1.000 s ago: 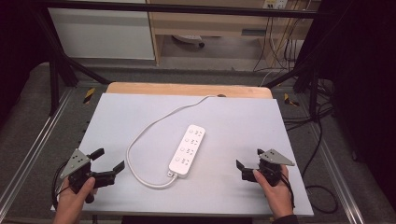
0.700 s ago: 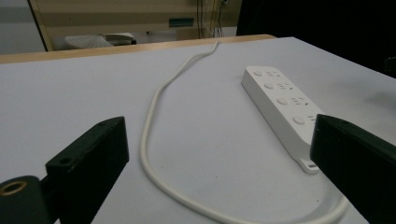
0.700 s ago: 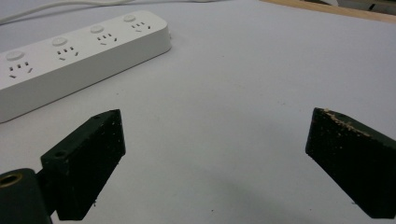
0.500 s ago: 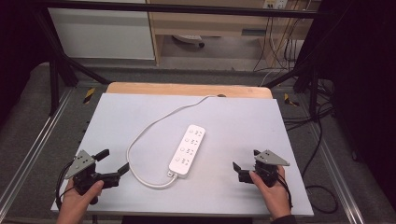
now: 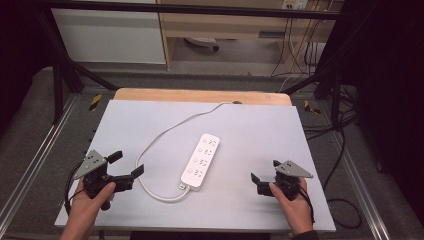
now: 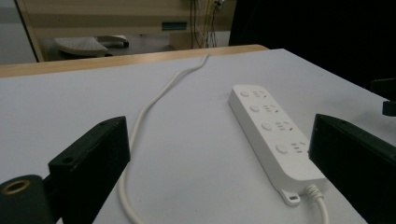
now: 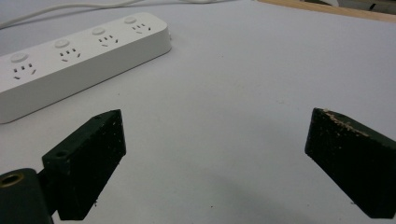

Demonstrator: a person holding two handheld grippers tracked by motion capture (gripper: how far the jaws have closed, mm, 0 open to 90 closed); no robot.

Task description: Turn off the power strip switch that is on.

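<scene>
A white power strip (image 5: 201, 160) with several sockets lies at an angle in the middle of the pale grey tabletop (image 5: 260, 125). Its white cable (image 5: 160, 134) loops from the near end and runs off the far edge. My left gripper (image 5: 126, 164) is held low at the front left, open, pointing at the strip with nothing between its jaws. My right gripper (image 5: 265, 171) is at the front right, open and empty too. The left gripper view has the strip (image 6: 268, 130) and cable (image 6: 154, 100) ahead of the open left gripper (image 6: 219, 135). Seen from the open right gripper (image 7: 215, 130), the strip (image 7: 79, 60) is at the upper left.
A wooden board edge (image 5: 200, 95) borders the table's far side. Black frame posts (image 5: 60, 70) and metal rails (image 5: 30, 170) flank the table. Loose cables (image 5: 345, 150) lie on the floor to the right. A white cabinet (image 5: 110, 35) stands behind.
The left gripper has drifted a little forward and toward the strip. The right gripper has barely shifted. Both stay open; the strip and cable have not moved.
</scene>
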